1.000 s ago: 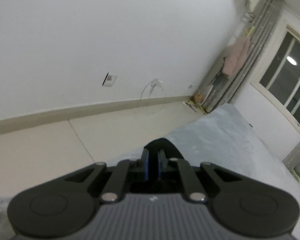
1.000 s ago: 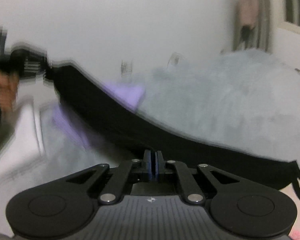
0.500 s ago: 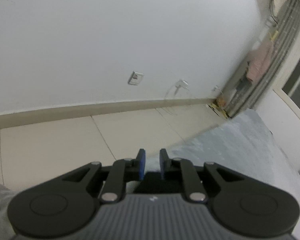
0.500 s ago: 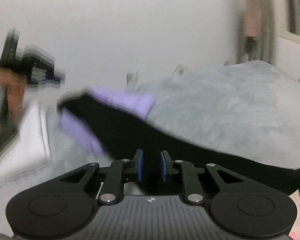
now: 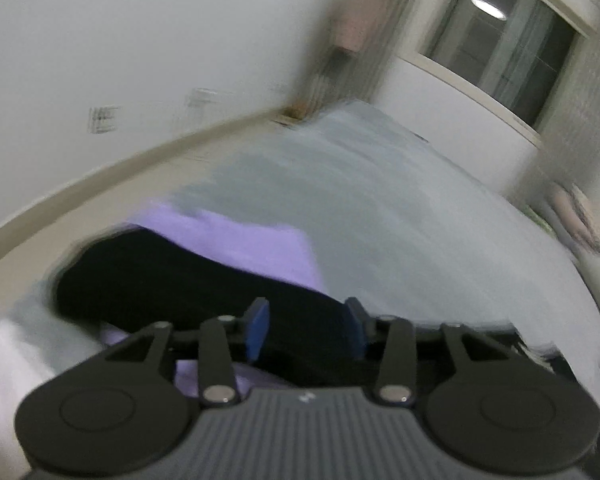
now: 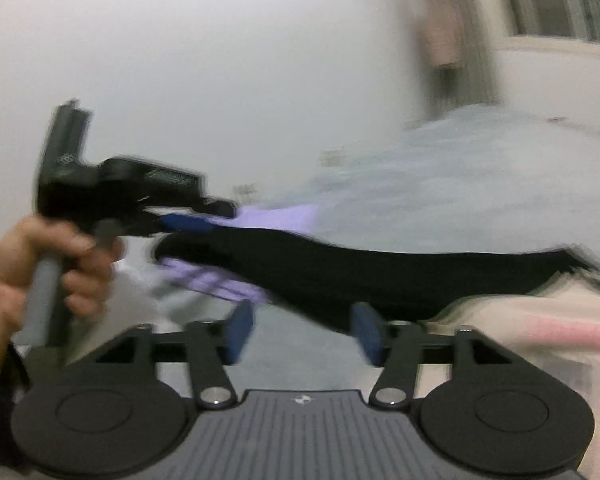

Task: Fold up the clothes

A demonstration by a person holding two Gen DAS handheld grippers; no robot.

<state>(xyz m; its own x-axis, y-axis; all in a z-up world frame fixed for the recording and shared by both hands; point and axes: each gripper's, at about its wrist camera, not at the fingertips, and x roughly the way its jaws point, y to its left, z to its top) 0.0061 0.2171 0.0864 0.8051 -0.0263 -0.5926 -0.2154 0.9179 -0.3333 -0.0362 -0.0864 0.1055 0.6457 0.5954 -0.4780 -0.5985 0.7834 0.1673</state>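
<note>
A black garment lies stretched across the grey bed, with a purple garment under its far edge. My left gripper hangs over the black cloth. Its jaws are opening and the blue pads do not press on the cloth. In the right wrist view the black garment runs left to right just beyond my right gripper. Its jaws are opening too, with only grey cover between them. The left gripper, held in a hand, sits at the garment's left end. Both views are blurred.
A pale pink and white cloth lies at the near right of the bed. A white wall and the floor edge run along the left side. A window and curtains stand beyond the bed's far end.
Both grippers were shut on the black garment and have opened, and the cloth now lies on the bed. The left wrist view swung from the wall and floor back to the bed.
</note>
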